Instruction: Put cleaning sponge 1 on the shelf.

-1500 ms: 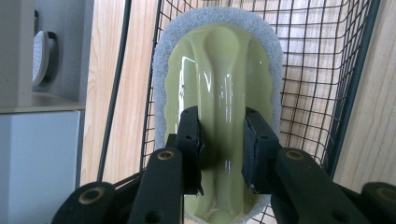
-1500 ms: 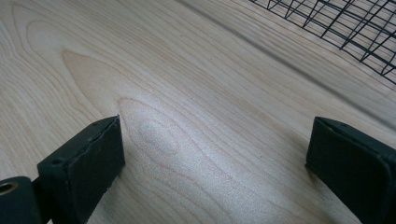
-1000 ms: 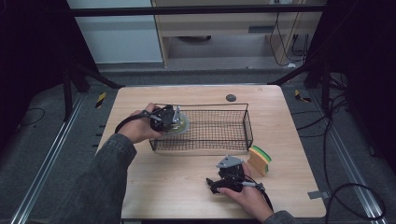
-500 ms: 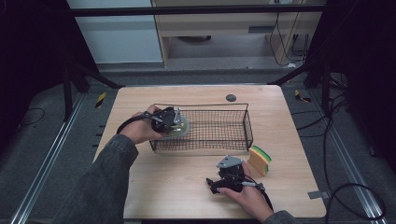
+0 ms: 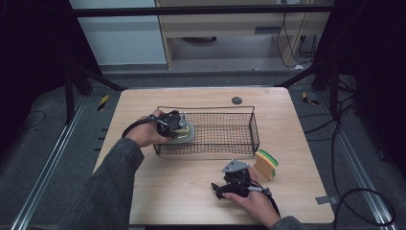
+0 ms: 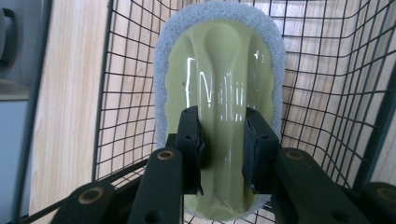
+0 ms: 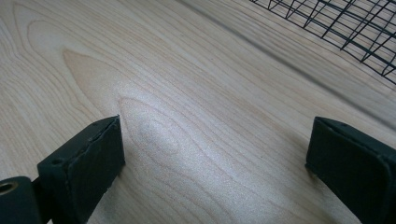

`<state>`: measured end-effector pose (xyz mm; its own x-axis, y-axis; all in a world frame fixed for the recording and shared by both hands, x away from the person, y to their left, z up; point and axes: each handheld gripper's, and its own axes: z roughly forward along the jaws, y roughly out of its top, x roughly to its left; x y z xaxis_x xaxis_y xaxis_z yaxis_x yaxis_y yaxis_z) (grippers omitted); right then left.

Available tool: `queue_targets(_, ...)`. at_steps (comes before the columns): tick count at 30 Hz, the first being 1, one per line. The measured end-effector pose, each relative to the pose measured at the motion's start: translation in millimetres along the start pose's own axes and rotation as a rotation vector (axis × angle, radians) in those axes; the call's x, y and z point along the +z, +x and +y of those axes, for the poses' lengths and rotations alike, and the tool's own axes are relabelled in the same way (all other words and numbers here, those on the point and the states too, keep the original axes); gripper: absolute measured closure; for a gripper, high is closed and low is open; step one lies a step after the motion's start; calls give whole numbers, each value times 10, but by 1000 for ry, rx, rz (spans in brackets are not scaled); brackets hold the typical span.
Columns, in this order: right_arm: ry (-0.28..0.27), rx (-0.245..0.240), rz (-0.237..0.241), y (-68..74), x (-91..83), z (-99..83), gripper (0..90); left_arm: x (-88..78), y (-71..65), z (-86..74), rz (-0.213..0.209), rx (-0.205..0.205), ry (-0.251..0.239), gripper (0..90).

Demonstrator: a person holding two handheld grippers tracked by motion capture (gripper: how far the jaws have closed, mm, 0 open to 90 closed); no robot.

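A: Where is the scrubber relative to the left claw?

B: Right between its jaws. They are clenched on the pale green handle ridge, whose long axis runs from the bottom to the top of the left gripper view, straight out from the claw.

A: And in the high view?

B: Left of centre, at the left end of the wire basket, inside its rim; I can't tell whether it touches the mesh floor.

A: The right claw?

B: Released, jaws wide and empty, on the tabletop at lower right, beside a yellow-green sponge. The left is far nearer.
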<state>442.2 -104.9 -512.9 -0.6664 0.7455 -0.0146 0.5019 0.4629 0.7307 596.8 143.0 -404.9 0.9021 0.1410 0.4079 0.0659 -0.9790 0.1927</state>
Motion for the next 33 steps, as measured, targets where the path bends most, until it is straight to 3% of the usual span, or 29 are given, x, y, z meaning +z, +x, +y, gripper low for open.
queue_targets(19,-2,0,2,2,2,-1,44,188,-10,5,-46,-8,28,708)
queue_targets(33,-2,-1,3,3,2,-1,44,211,3,12,-64,-25,29,705)
